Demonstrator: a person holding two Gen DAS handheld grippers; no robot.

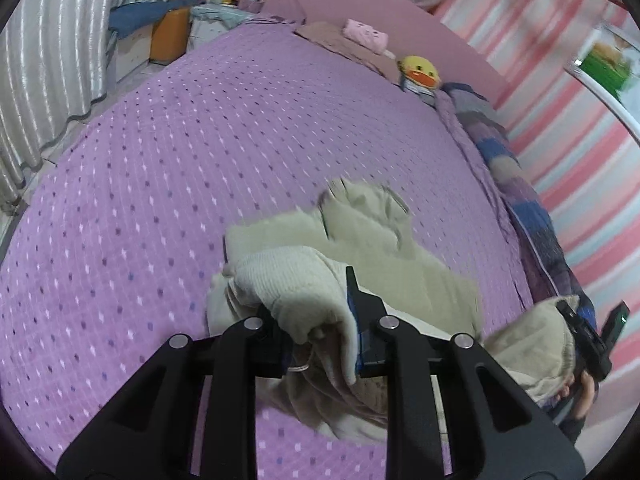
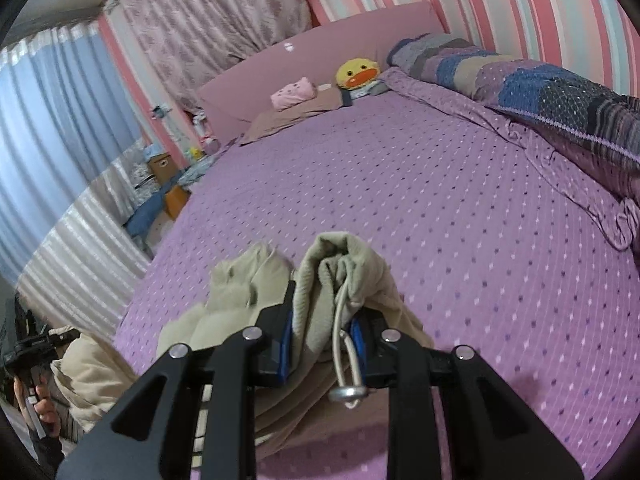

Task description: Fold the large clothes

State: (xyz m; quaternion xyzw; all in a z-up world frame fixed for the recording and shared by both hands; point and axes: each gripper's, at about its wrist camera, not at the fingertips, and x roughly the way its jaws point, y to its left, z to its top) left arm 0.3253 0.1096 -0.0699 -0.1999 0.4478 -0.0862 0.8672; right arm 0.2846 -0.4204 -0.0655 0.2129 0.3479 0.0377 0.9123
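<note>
Gripping beige garment [image 1: 372, 264] with both tools.

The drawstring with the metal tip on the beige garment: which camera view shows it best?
The right wrist view. There the drawstring hangs between the fingers of the right gripper, which is shut on the beige garment, and its metal tip is plain. The left wrist view shows only a thin pale loop under the fabric, perhaps a cord.
</note>
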